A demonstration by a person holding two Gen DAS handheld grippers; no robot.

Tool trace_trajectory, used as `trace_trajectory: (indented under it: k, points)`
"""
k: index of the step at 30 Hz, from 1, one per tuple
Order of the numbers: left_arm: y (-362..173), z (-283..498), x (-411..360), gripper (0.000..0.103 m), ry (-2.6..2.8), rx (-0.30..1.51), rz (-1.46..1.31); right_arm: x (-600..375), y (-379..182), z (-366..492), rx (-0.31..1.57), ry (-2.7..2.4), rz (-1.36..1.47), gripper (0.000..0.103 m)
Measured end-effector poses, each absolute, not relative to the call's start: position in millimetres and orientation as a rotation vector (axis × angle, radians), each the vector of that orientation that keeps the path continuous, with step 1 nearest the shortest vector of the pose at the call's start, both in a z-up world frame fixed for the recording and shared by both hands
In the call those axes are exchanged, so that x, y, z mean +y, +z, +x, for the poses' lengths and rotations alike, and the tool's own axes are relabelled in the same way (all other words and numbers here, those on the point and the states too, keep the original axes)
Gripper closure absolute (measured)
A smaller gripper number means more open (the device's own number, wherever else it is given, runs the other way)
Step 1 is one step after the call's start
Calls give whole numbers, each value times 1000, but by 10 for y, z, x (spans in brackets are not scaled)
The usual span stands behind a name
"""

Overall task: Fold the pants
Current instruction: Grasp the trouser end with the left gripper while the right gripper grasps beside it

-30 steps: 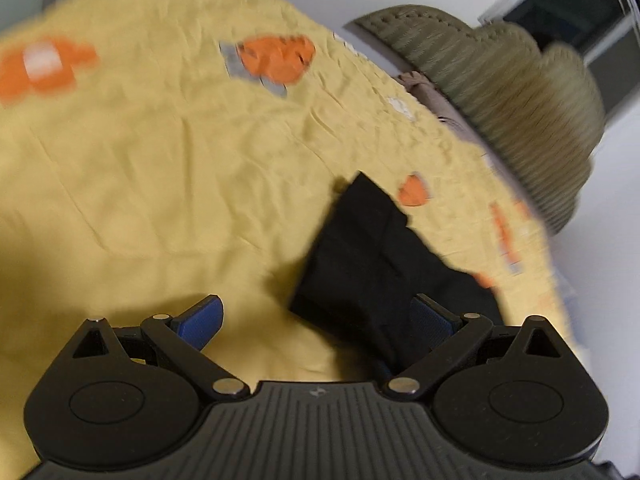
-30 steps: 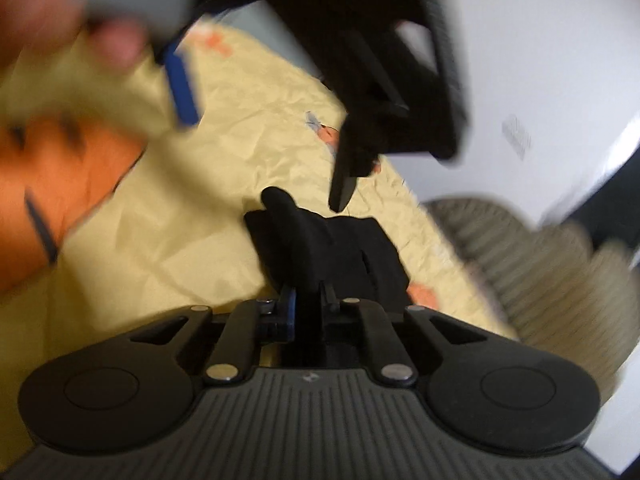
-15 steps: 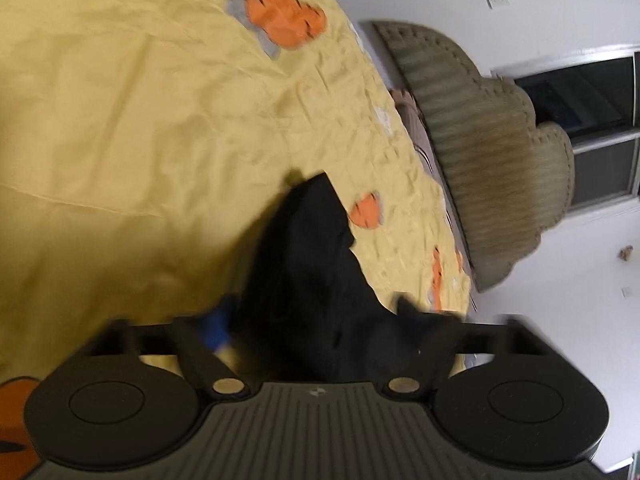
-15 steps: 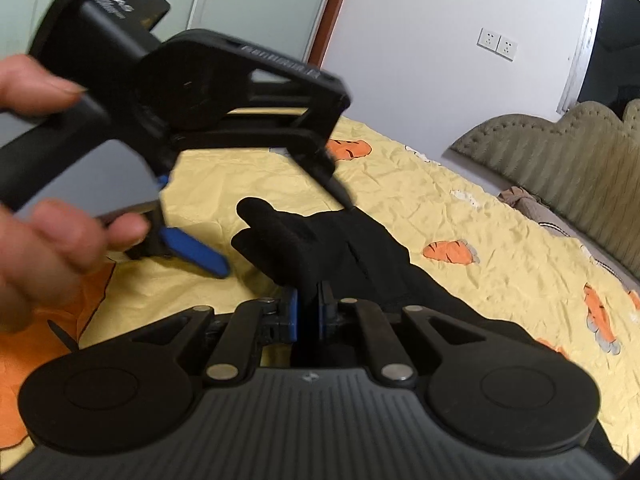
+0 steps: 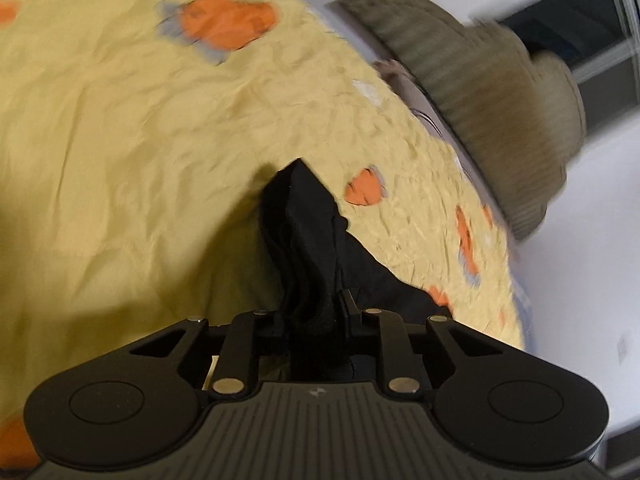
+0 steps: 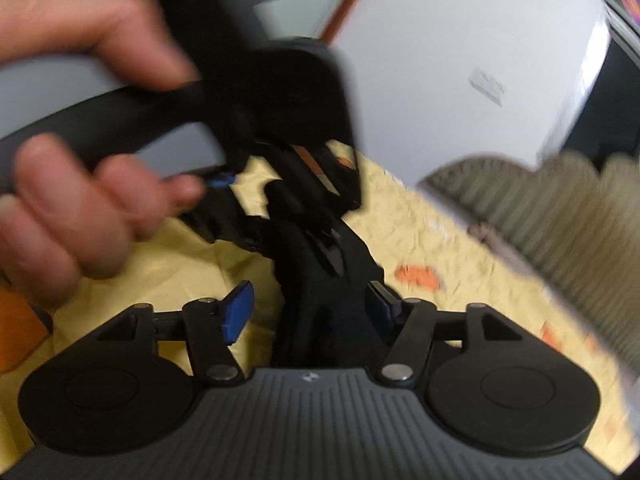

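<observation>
Setting: a bed under a wrinkled yellow bedsheet (image 5: pixel 120 128) printed with orange carrots; an olive ribbed headboard (image 5: pixel 492 92) stands at the far right against a white wall.
Task thing: black pants (image 5: pixel 308 232), bunched into a narrow heap near the middle of the sheet, running from a far pointed tip back to both grippers.
Left gripper (image 5: pixel 314 316): jaws closing, drawn in tight on a fold of the black fabric, which fills the gap between them.
Right gripper (image 6: pixel 308 308): jaws opening, blue pads (image 6: pixel 238 316) spread apart; the pants lie between them, the left pad clear of the cloth.
Left hand (image 6: pixel 76 208): seen blurred from the right wrist camera, at the upper left, wrapped round the left gripper's black handle.
Sharpness: both views are motion-blurred.
</observation>
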State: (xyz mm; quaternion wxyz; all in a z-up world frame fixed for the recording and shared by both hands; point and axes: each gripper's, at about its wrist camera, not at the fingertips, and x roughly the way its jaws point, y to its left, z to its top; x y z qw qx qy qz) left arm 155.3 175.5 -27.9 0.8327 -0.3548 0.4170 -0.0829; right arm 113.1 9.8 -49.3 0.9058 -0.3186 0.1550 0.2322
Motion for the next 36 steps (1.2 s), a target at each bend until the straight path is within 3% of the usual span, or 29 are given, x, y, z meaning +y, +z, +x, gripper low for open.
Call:
trace_trajectory:
  k: [3,4,6,8,10,11,12,14,23,27,30,36]
  points:
    - [-246,1601,1794,82,-181,896,-732,233,-609,1117,263,464,-756,43]
    - [-247,1629,1793,82,-185,907,-720,241,-628,1158,278,465,-754,49]
    - [-261,1682,1720,83,-189,925,-649,243,-664,1247,333,446,-757,85]
    - [-252,1735,1642,81,-205,935,-566,188,-655,1322,385,464,-692,89]
    - [-233,1784,1611,70,-205,943,-516,134,-617,1377,410,473,-622,94]
    - [-227,1825,1596,53,-189,950,-485,100,-599,1391,412,479,-593,94]
    - [-221,1864,1582,29,-157,946,-451,67,-578,1401,415,483,-564,95]
    - [-207,1916,1576,18,-96,908,-411,1,-537,1415,421,495,-510,95]
    - [-309,2019,1543,24,-183,944,-523,-300,-474,1569,452,505,-313,95]
    - [-311,2007,1604,69,-190,950,-587,-481,-407,1626,472,520,-192,95]
    - [-239,1979,1591,79,-187,931,-586,-603,-392,1663,493,529,-132,96]
    - [10,1873,1368,81,-178,855,-456,-667,-380,1634,480,527,-129,96]
